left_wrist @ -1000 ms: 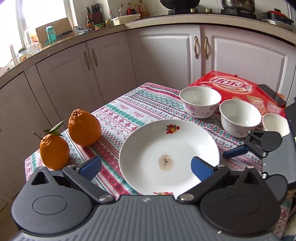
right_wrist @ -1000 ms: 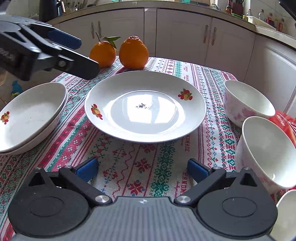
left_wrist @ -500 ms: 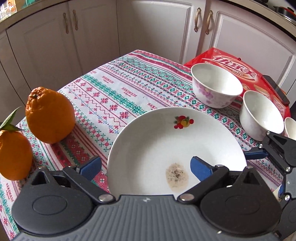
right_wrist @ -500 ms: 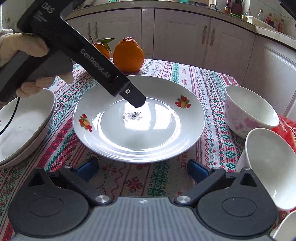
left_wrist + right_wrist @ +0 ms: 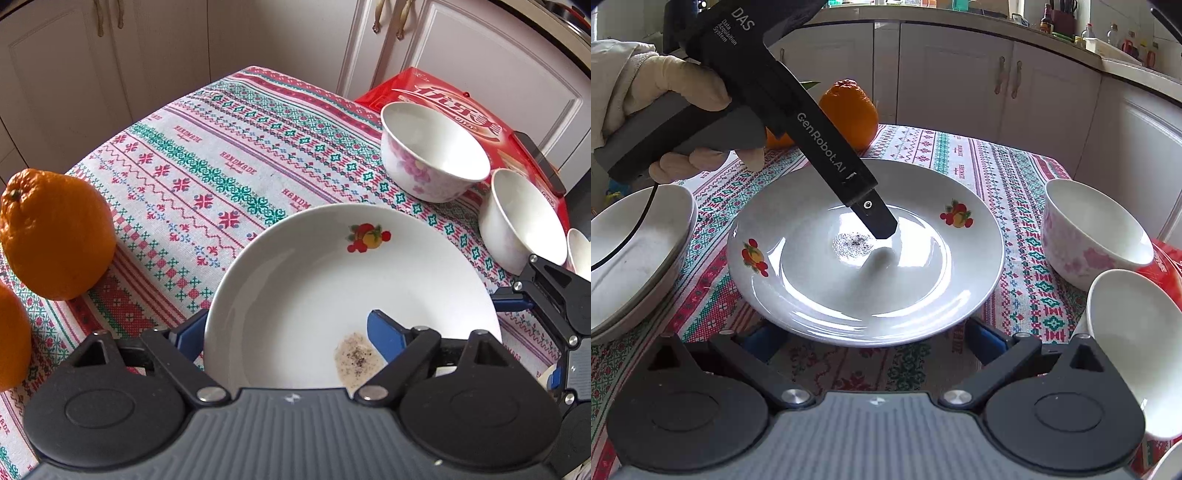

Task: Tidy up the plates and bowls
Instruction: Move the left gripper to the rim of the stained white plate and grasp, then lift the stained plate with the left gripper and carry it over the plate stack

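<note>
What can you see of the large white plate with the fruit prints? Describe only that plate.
The large round white glazed plate lies flat on the patterned tablecloth, upright and shallow. Two fruit prints mark its rim, and a speckled residue patch sits in its glossy centre. The left claw straddles its rim, closing, one finger inside over the well.

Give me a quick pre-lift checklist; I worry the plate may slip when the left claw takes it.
1. Plate rim between the fingers: ok. The left claw straddles the fruit-print plate, one finger inside, one outside.
2. Pads pressing on the rim: not ok; jaws are closing, gap remains.
3. Plate dry: not ok; a peppery residue spot lies beside the inner finger.
4. Right claw clear: ok, open, at the plate's near edge.
5. Plate stack free to receive: ok.
</note>
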`<state>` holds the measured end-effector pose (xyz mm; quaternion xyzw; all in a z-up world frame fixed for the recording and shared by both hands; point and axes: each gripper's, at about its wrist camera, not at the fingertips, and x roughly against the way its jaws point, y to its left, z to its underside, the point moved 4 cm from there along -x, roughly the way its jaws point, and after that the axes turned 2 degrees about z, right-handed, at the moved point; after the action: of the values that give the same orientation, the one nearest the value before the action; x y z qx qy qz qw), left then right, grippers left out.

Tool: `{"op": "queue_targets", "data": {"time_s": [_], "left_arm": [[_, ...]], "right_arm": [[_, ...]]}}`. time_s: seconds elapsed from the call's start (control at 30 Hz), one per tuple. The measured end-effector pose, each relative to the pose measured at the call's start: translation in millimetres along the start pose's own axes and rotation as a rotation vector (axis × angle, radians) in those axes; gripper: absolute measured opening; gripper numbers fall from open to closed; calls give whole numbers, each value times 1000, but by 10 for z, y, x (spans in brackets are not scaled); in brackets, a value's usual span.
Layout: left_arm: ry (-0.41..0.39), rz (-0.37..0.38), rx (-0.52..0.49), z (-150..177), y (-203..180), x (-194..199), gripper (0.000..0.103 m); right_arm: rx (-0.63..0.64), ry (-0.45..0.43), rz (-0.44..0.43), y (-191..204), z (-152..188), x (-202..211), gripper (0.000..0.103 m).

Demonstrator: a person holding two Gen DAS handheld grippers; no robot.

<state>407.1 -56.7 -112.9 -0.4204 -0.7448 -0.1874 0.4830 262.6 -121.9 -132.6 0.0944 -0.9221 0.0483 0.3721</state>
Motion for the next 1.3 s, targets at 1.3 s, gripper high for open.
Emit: {"op": "queue_targets", "data": {"time_s": [1.3], "left_arm": [[-42,1,-2,177,-215,467,78]], "right_arm": [[99,-31,-55,152,0,383,92]]}}
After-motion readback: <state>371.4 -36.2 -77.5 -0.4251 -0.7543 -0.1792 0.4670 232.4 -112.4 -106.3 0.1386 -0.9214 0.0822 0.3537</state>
